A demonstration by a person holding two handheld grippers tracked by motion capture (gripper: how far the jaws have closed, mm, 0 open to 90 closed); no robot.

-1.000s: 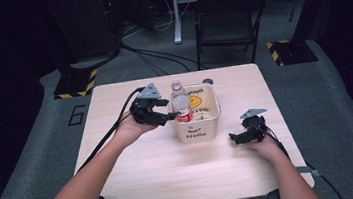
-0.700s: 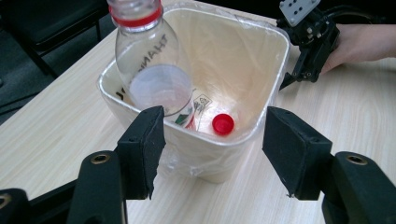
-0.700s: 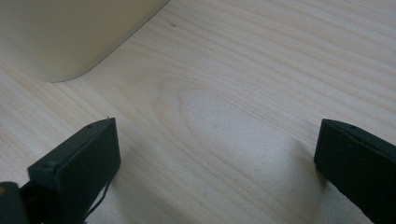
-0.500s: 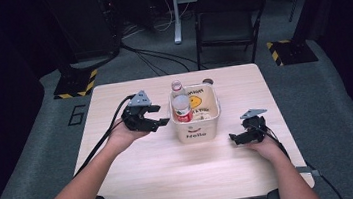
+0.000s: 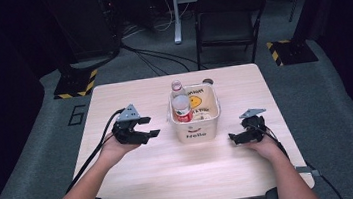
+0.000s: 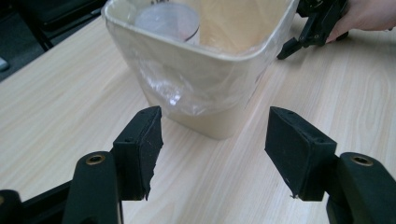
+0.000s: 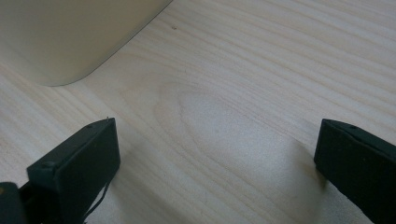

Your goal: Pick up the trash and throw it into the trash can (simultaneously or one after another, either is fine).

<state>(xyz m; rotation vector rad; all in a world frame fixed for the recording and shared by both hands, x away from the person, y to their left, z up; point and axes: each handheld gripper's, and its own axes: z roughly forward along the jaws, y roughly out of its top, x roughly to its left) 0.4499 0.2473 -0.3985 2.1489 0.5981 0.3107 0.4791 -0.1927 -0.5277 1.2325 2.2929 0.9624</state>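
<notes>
A cream bin [image 5: 198, 133] with a smiley face and the word "Hello" stands mid-table, lined with clear plastic. A clear plastic bottle [image 5: 182, 108] with a red label rests inside it against the left wall. My left gripper [image 5: 150, 126] hovers just left of the bin, pointing at it. Its jaws are open and have just been opening, with nothing between them. In the left gripper view the bin [image 6: 210, 84] and bottle [image 6: 167, 21] lie ahead of the left gripper [image 6: 212, 126]. My right gripper [image 5: 234, 138] rests open on the table right of the bin, with bare wood between its jaws in the right gripper view [image 7: 215, 140].
The wooden table [image 5: 138, 179] has bare room in front and at both sides of the bin. A small dark object [image 5: 207, 81] lies behind the bin. A chair [image 5: 228, 20] stands beyond the table. The bin's corner [image 7: 70, 37] is close ahead of the right jaws.
My left gripper has drawn back from the bin's rim, leftward and down toward the table. The bottle stays in the bin. The right gripper has not moved.
</notes>
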